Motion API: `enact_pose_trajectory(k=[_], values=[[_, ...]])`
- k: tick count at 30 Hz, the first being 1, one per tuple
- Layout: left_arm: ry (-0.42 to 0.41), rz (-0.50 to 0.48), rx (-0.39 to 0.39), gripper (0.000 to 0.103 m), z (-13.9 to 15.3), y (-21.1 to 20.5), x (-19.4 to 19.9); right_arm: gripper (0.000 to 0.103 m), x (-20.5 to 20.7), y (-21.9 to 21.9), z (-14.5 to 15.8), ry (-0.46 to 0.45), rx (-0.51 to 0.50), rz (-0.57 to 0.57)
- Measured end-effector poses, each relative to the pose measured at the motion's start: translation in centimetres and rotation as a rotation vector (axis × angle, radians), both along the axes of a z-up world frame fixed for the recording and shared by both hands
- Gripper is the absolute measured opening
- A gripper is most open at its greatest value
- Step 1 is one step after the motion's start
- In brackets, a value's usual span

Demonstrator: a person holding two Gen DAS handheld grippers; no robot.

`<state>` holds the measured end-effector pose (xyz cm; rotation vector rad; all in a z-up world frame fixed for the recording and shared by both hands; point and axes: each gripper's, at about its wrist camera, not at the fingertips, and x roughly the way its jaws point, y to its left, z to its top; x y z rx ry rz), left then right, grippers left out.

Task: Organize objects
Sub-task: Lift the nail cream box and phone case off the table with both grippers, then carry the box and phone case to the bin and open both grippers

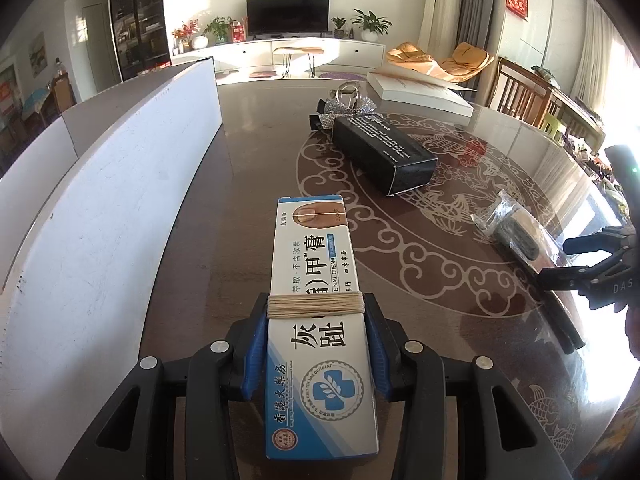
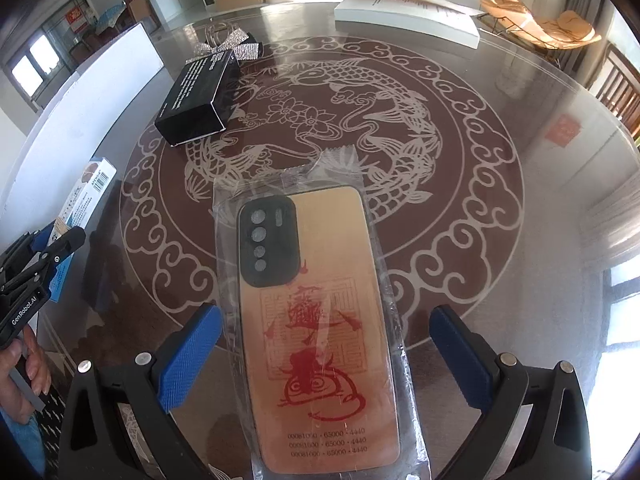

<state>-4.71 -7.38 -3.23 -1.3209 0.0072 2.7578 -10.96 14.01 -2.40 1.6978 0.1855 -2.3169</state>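
The left gripper (image 1: 316,344) clamps the cream box (image 1: 316,280). The right gripper (image 2: 324,360) stands open around the bagged phone case (image 2: 320,320). The black box (image 2: 200,96) waits at ten o'clock; sorting looks barely begun.

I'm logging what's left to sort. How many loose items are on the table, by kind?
Boxes: 3 – nail cream box, black box, flat white box
Bagged phone cases: 1 – phone case
Sparkly bows: 1 – bow
Total: 5
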Motion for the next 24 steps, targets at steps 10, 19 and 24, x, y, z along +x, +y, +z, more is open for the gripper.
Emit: enact_pose_trajectory(k=[10, 19, 24], values=[[0.061, 0.005, 0.135, 0.044, 4.2, -1.6, 1.3, 0.076, 3.1, 0.3, 3.8, 0.104, -0.081, -0.038], [0.234, 0.177, 0.117, 0.044, 13.7, -10.6, 4.0, 0.076, 2.5, -8.8, 14.1, 0.251, -0.391, 0.035], [0.184, 0.421, -0.036, 0.044, 13.1, -19.1, 5.5, 0.076, 2.8, -21.4, 18.0, 0.243, -0.568, 0.232]])
